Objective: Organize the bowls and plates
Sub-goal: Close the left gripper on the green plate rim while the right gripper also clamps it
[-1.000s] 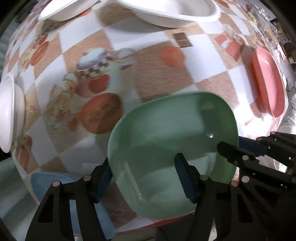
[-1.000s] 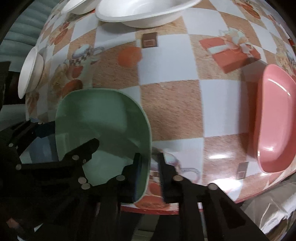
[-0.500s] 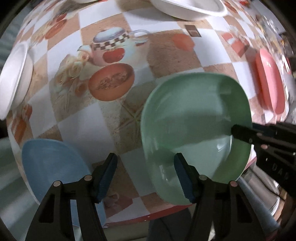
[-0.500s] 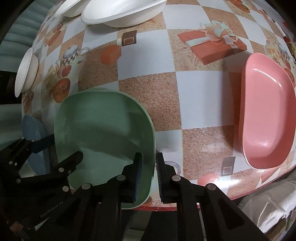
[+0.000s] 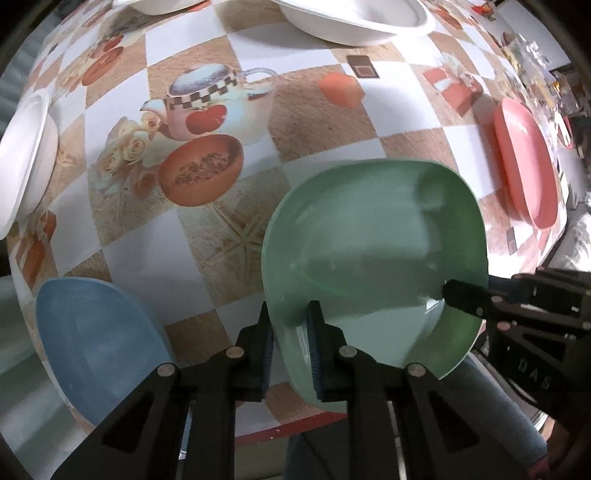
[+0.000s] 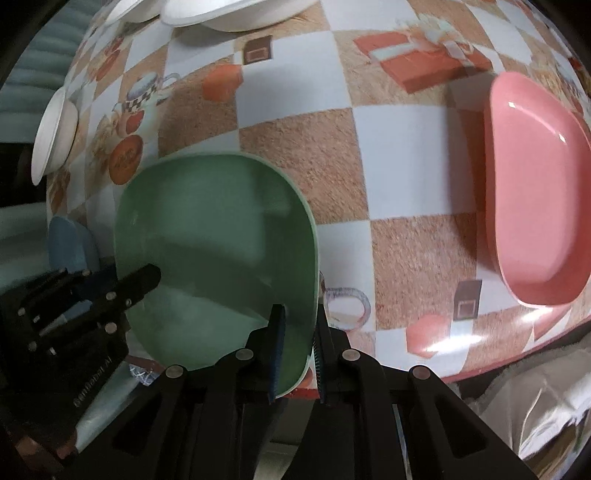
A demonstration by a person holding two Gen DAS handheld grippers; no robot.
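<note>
At the bottom centre of the left wrist view, the left gripper (image 5: 290, 332) is clenched on the near-left rim of the green plate (image 5: 373, 236), one pad inside and one outside. The right gripper (image 6: 297, 332) pinches the same plate's opposite rim, at the bottom centre of its own view. The plate sits over the near edge of the desk (image 5: 221, 240), which wears a checkered printed cloth. A blue plate (image 5: 96, 332) lies at lower left, just beside the green one. A pink plate (image 6: 535, 192) rests at the right, well apart. White bowls (image 5: 354, 18) stand along the top edge, another white bowl (image 5: 22, 170) at the far left.
</note>
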